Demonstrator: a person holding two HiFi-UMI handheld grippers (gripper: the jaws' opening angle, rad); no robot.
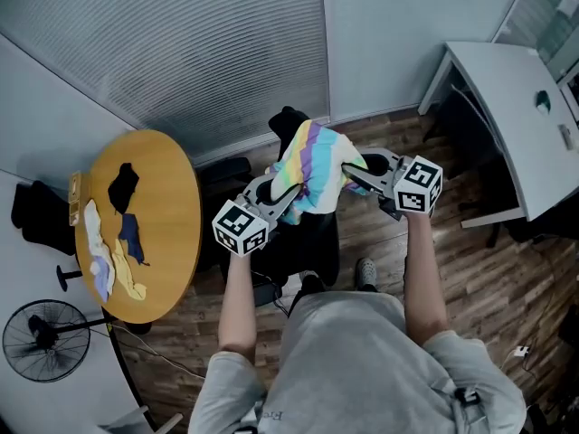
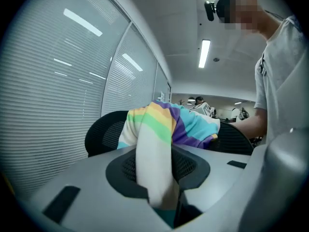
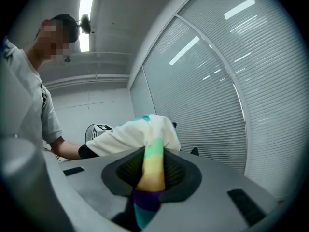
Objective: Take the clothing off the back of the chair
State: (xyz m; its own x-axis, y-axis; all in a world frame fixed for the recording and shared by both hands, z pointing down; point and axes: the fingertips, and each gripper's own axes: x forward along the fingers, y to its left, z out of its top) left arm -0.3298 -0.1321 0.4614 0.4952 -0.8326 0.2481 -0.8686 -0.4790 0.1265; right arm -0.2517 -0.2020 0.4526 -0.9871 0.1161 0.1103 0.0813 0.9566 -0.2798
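Observation:
A white garment with pastel rainbow stripes (image 1: 312,168) drapes over the back of a black office chair (image 1: 288,120). My left gripper (image 1: 291,202) is shut on the garment's left side, and a white fold (image 2: 154,170) runs down between its jaws. My right gripper (image 1: 348,172) is shut on the right side, with a striped fold (image 3: 152,175) pinched between its jaws. The garment bridges both grippers above the chair back (image 2: 104,129). The far gripper's marker cube (image 3: 99,129) shows past the cloth.
A round wooden table (image 1: 158,220) at the left holds several small cloths. A floor fan (image 1: 45,340) stands lower left. A white desk (image 1: 507,107) fills the upper right. Blinds and a wall run behind the chair.

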